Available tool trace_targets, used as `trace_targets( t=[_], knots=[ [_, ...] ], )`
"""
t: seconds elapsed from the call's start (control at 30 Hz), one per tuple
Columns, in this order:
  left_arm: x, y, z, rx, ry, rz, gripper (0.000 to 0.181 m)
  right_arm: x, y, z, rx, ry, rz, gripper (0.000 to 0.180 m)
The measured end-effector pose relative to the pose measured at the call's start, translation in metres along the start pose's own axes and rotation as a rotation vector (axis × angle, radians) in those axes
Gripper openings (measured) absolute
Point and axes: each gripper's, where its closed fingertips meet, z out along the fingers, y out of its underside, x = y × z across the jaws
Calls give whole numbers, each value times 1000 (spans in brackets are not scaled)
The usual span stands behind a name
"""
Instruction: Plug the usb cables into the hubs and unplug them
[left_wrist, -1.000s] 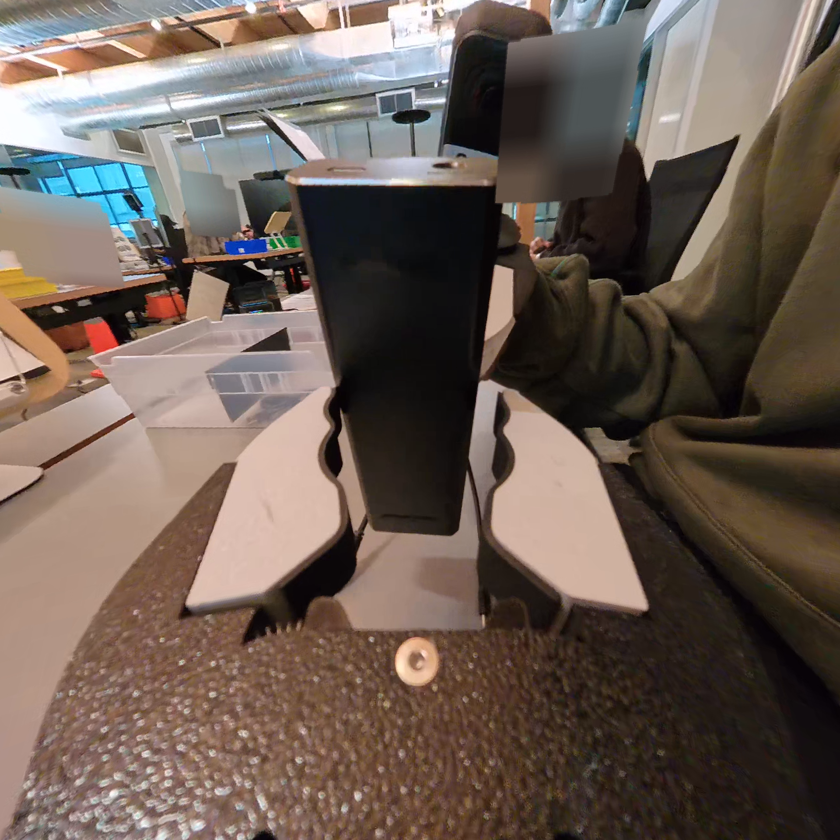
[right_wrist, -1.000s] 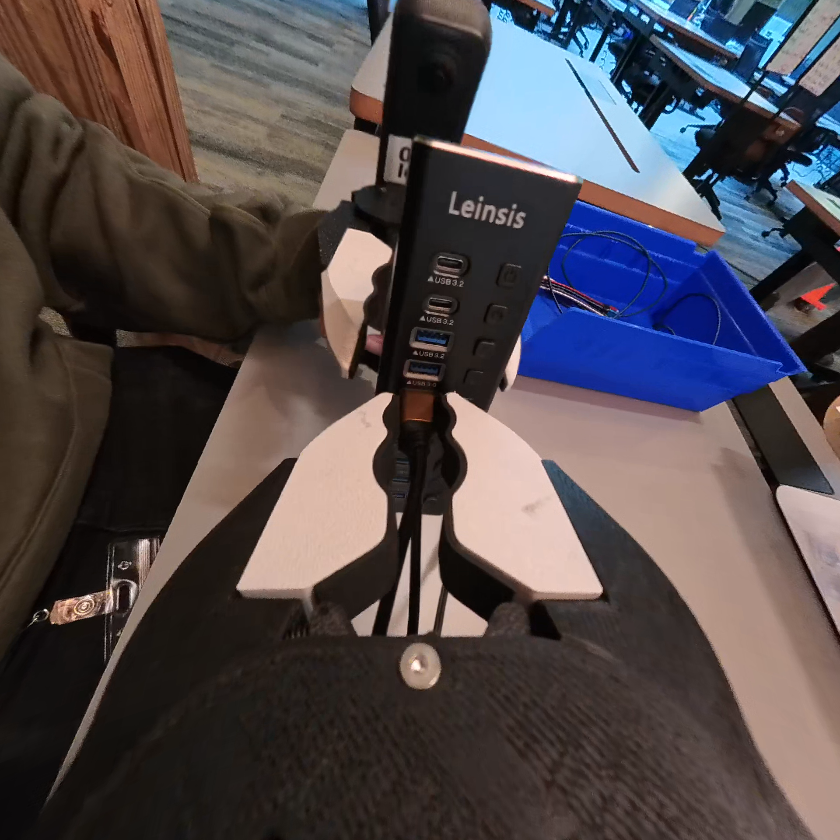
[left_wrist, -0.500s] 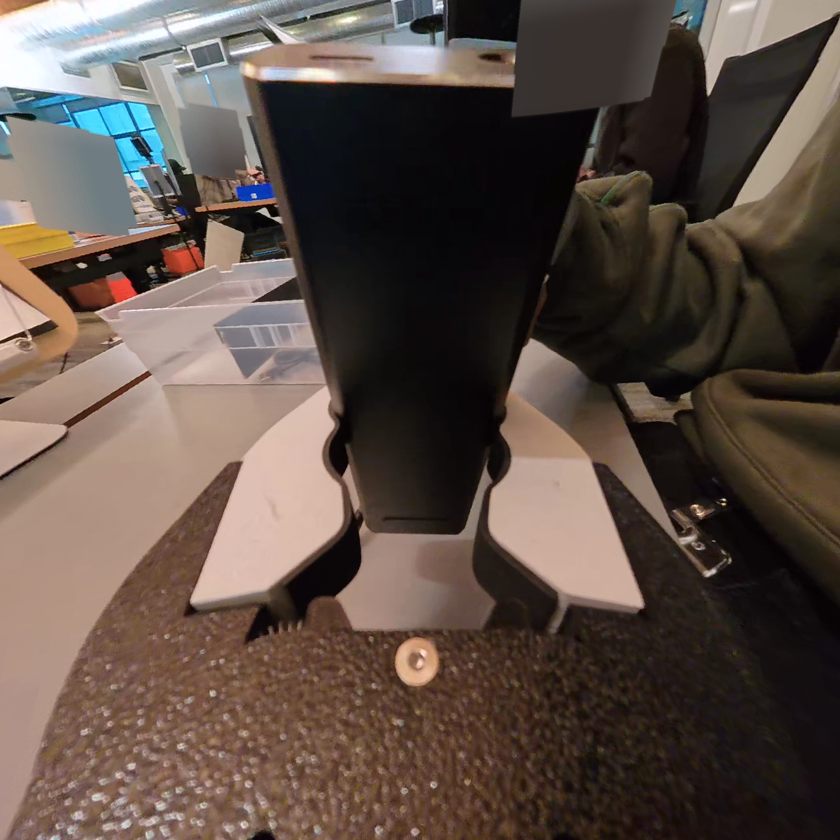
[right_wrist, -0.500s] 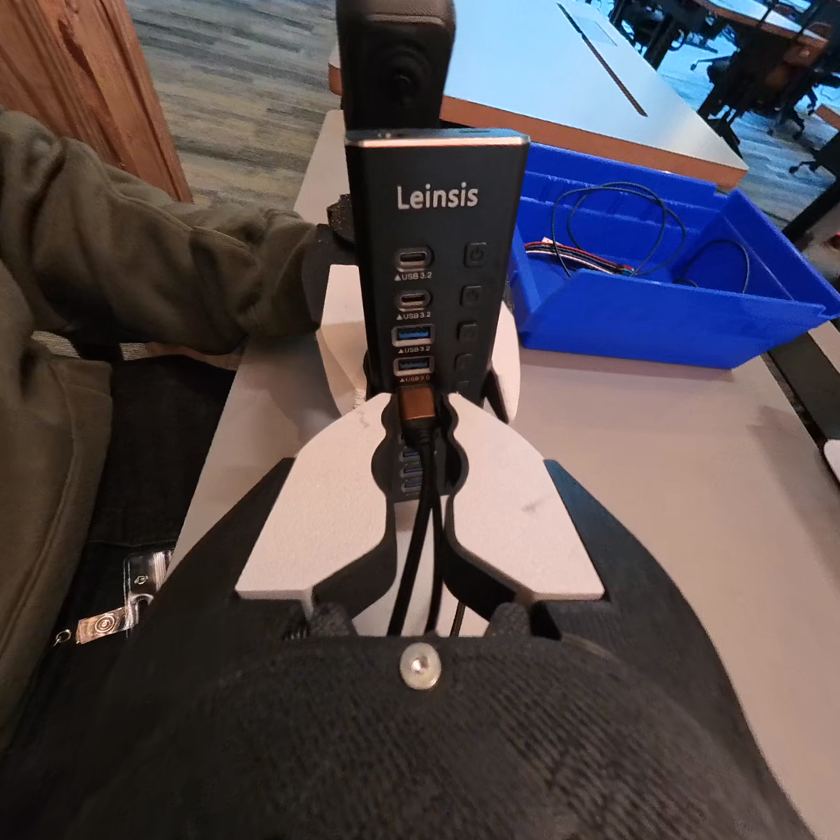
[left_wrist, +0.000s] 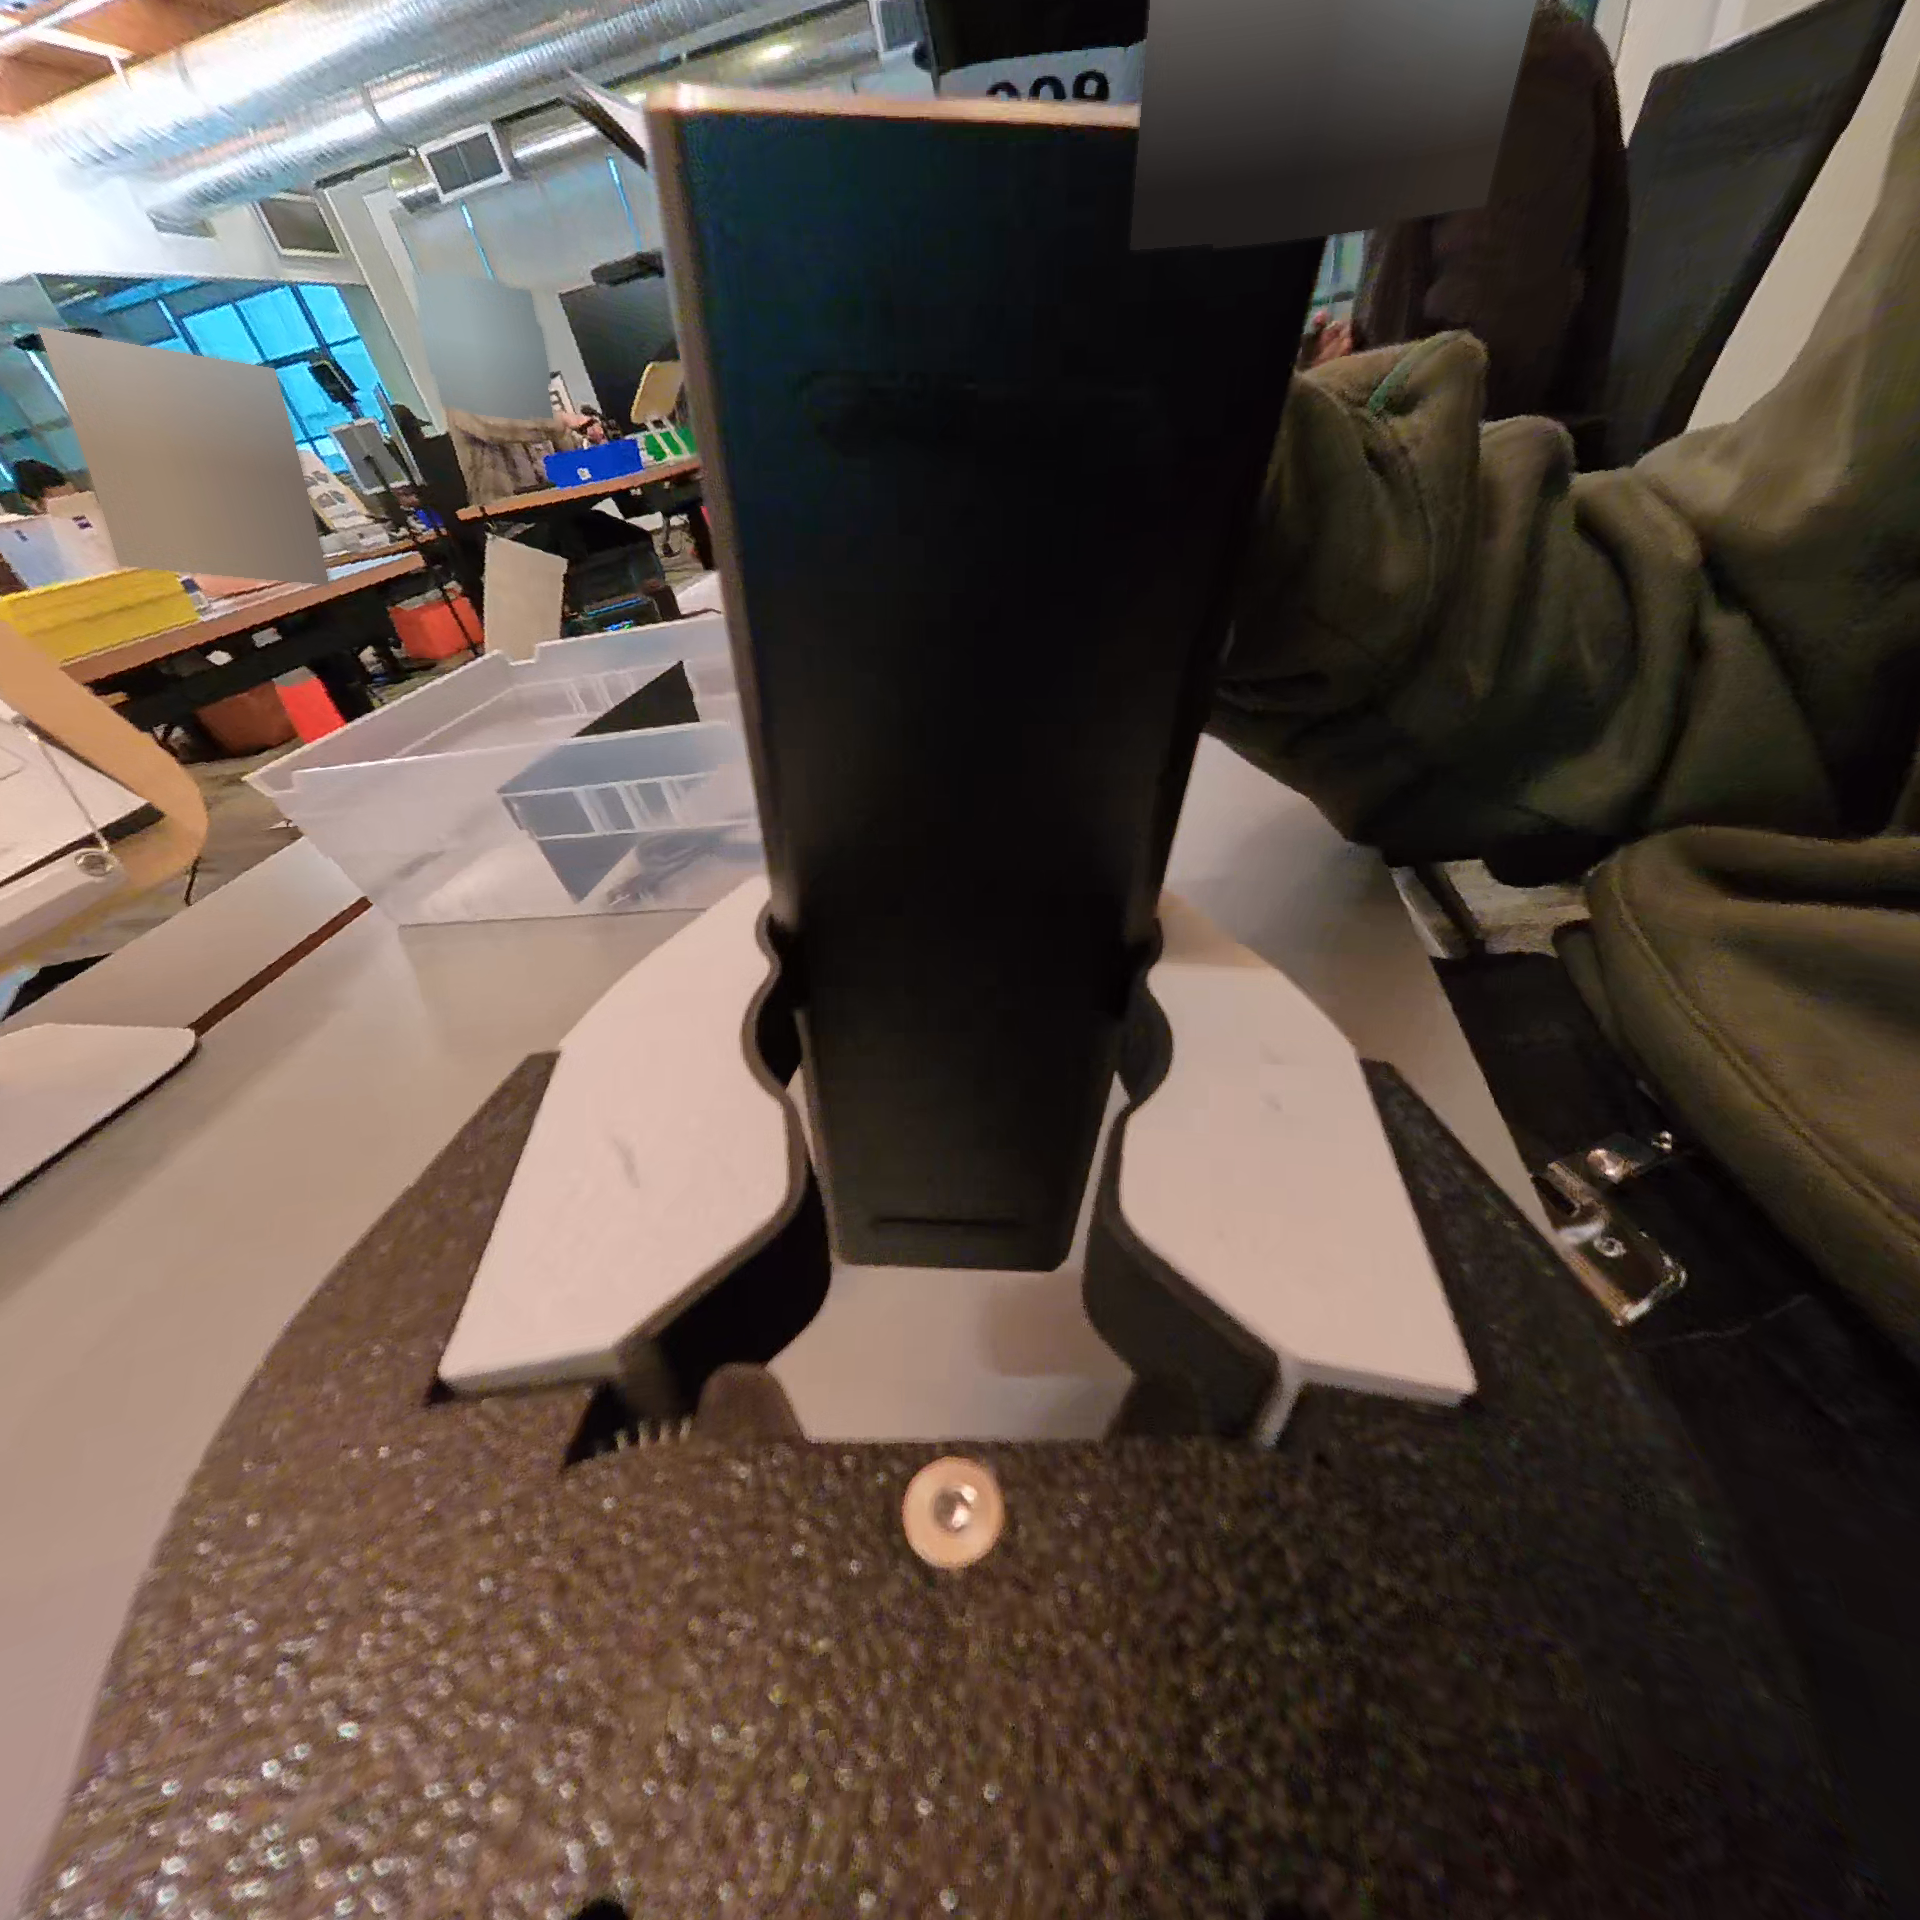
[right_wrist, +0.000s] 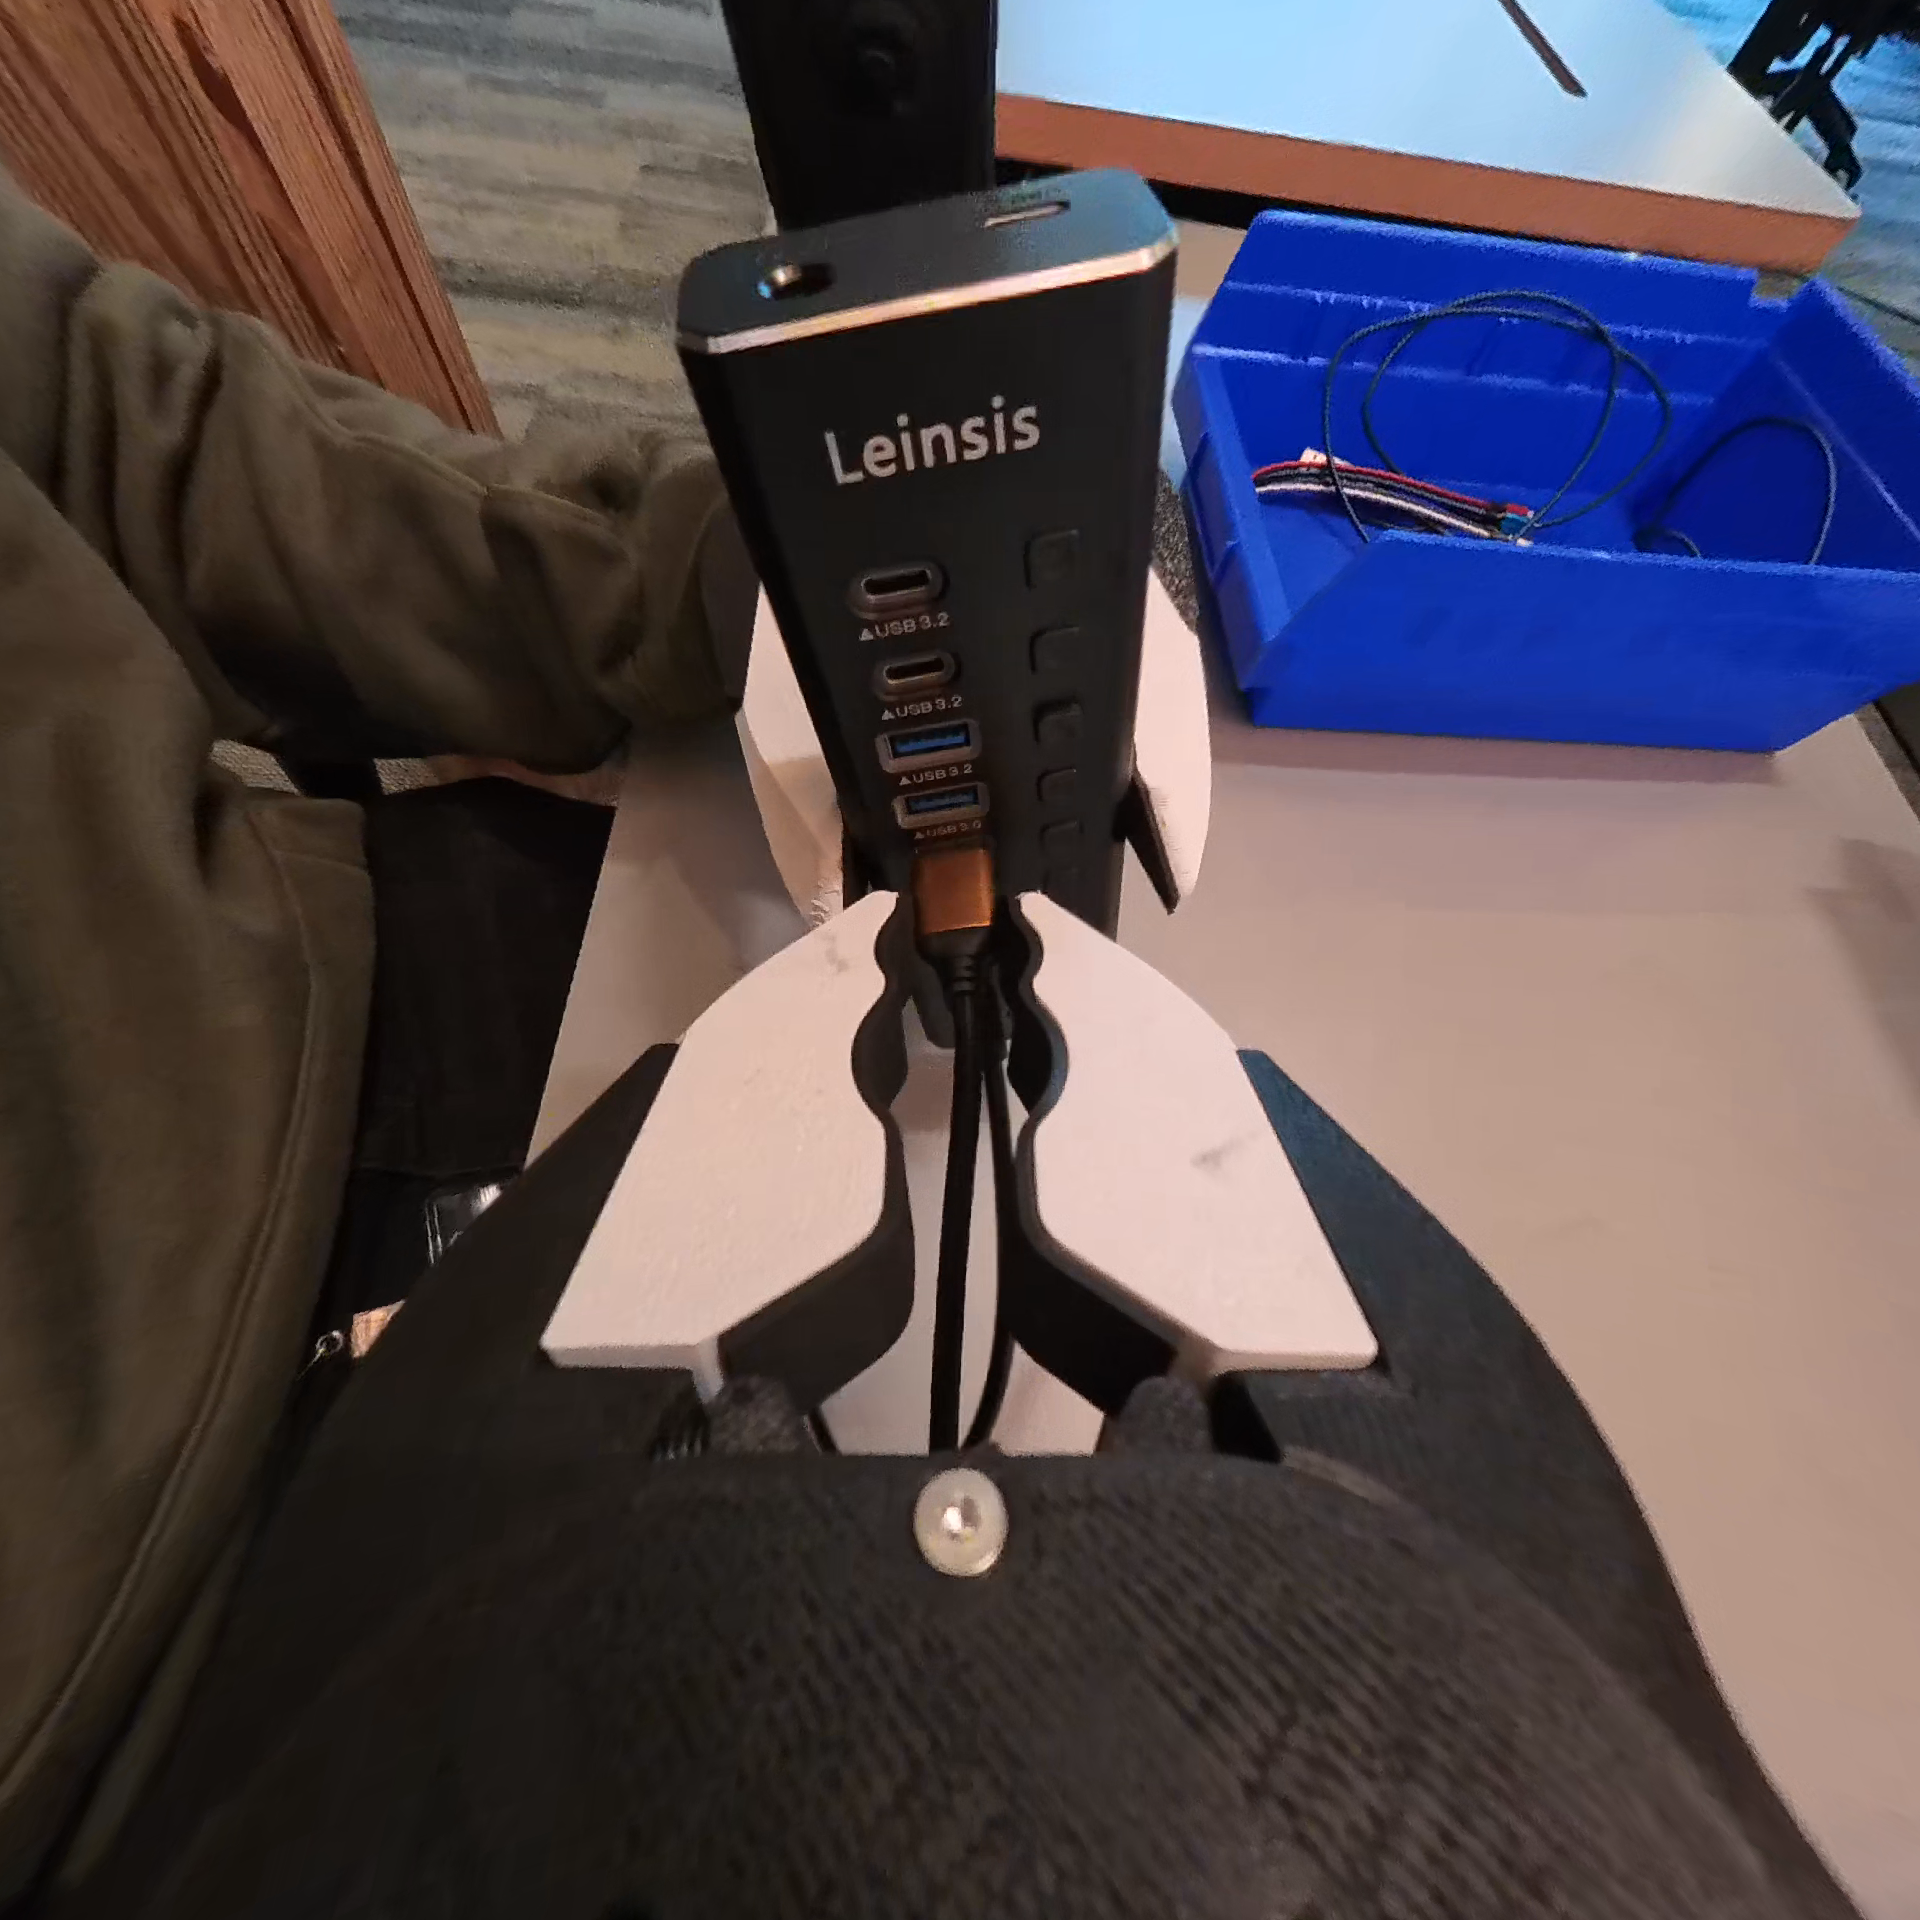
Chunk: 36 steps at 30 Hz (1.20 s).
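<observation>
A black USB hub (right_wrist: 935, 499) stands upright above the grey table (right_wrist: 1507, 1039), its port side facing the right wrist view. My left gripper (left_wrist: 961, 956) is shut on the hub's lower end; the left wrist view shows only the hub's plain back (left_wrist: 977, 623). My right gripper (right_wrist: 954, 914) is shut on a copper-coloured USB plug (right_wrist: 951, 883), which sits against the hub just below the two blue ports. Its black cable (right_wrist: 961, 1195) runs back between my fingers. I cannot tell how deep the plug sits.
A blue bin (right_wrist: 1558, 644) holding thin wires stands on the table at the far right. A clear plastic bin (left_wrist: 468, 821) stands behind the hub at the left. A person's olive sleeve (left_wrist: 1558, 644) reaches in from the right. A white pad (left_wrist: 73, 1081) lies at the left edge. Only a small space, under 4 cm, lies between the two pairs of fingers.
The hub has tilted so its top end now faces the right wrist camera, and it fills more of the left view. The plug stays at the same port.
</observation>
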Motion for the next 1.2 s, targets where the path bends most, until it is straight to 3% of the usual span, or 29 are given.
trace_targets(
  t=[0.33, 0.77, 1.0, 1.2],
  knots=[
    [2, 1, 5, -9, 5, -4, 59, -2, 6, -5, -80, 25, -22, 16],
    [5, -3, 7, 27, 30, -36, 60, -3, 5, -11, -52, -7, -3, 16],
    [0, -19, -6, 115, 34, -69, 59, 0, -20, -7, 179, -9, 42, 15],
    [-7, -18, -12, 177, 12, -101, 59, 6, -24, 1, 233, 39, 22, 16]
  ],
)
